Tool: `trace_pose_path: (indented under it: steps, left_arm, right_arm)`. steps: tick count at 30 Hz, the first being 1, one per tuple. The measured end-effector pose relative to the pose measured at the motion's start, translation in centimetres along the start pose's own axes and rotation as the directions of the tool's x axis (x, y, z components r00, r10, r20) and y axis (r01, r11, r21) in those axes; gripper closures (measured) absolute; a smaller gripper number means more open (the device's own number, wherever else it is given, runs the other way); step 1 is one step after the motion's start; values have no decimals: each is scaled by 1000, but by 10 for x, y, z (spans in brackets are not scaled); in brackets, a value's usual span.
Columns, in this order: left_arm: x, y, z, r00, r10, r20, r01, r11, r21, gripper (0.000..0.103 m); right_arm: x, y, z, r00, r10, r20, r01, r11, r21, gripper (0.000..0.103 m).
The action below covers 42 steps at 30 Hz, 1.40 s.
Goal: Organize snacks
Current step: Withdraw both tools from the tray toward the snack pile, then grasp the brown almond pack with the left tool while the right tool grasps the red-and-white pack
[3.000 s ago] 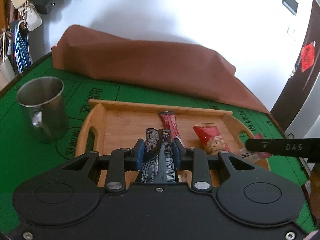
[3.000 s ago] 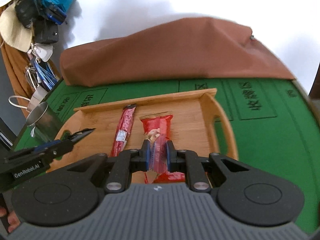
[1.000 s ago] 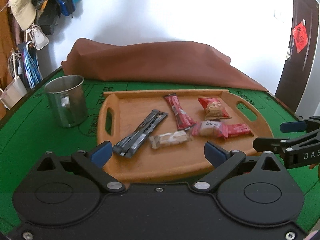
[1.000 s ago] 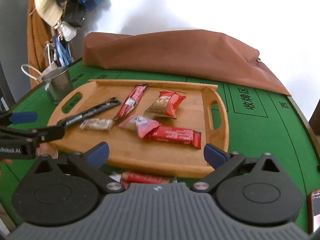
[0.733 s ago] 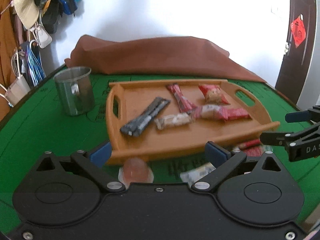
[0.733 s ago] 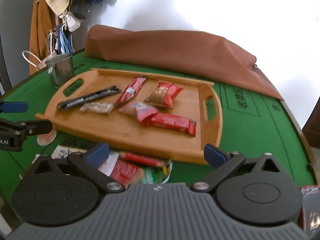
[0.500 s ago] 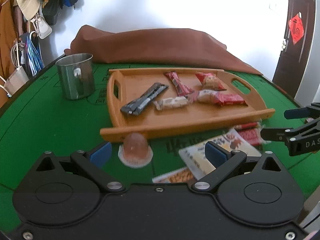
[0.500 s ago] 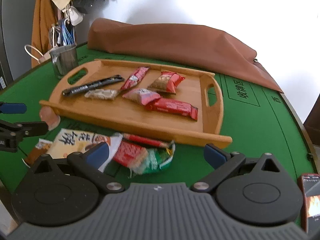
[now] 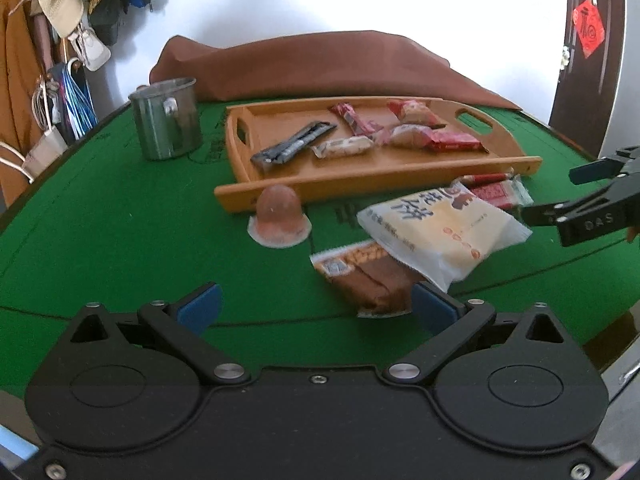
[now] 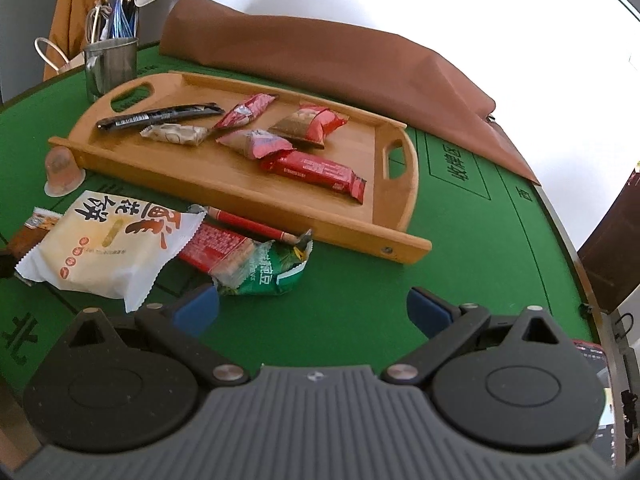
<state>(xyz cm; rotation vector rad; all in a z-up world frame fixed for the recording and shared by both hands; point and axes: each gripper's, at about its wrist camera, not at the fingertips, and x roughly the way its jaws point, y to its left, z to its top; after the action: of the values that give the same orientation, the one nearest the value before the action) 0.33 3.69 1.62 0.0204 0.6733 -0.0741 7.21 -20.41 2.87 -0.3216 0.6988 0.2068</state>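
A wooden tray [image 9: 380, 172] [image 10: 224, 184] on the green table holds several snacks, among them a black bar [image 9: 294, 146] [image 10: 160, 116] and a long red bar [image 9: 456, 144] [image 10: 316, 170]. Loose snacks lie in front of it: a jelly cup [image 9: 279, 216] [image 10: 62, 172], a big white packet [image 9: 440, 228] [image 10: 108, 248], a brown packet [image 9: 368, 276], a red packet [image 10: 216, 244] and a green packet [image 10: 268, 270]. My left gripper [image 9: 316, 307] is open and empty, just short of the brown packet. My right gripper [image 10: 313, 307] [image 9: 560, 192] is open and empty beside the green packet.
A steel mug [image 9: 166, 118] [image 10: 110, 66] stands left of the tray. A brown cloth [image 9: 320, 64] lies bunched along the table's far edge. Bags hang on the wall at the left. A phone [image 10: 592, 380] lies at the near right edge.
Both grippers let go of the snacks they held over the tray, opened wide and drew back toward the near edge. The loose snacks in front of the tray came into view.
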Motion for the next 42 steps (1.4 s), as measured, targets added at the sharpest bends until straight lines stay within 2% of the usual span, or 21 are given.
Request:
trace_pose_path:
  steps: [10, 19, 22, 25, 30, 38, 42]
  left_arm:
    - [12, -16, 1, 1000, -8, -8, 8, 1000, 6, 1]
    - [22, -24, 5, 1000, 17, -4, -16, 1000, 12, 1]
    - [24, -25, 6, 1000, 16, -3, -16, 1000, 9, 4]
    - [23, -24, 5, 1000, -25, -9, 25, 1000, -2, 21]
    - [18, -27, 4, 999, -37, -1, 37, 999, 12, 62]
    - [8, -16, 8, 997, -70, 13, 70, 997, -22, 82]
    - [4, -5, 15, 998, -60, 34, 62, 996, -59, 88]
  right_arm:
    - [13, 11, 6, 1000, 16, 1, -16, 1000, -4, 0]
    - [15, 13, 11, 1000, 19, 20, -19, 1000, -6, 0]
    - [15, 13, 15, 999, 22, 31, -22, 1000, -3, 0]
    - [15, 14, 19, 999, 31, 38, -31, 1000, -2, 0]
    - [18, 20, 22, 998, 50, 40, -49, 999, -12, 1]
    - [21, 31, 26, 997, 61, 45, -59, 998, -27, 1]
    - [21, 35, 26, 995, 88, 40, -87, 996, -30, 7]
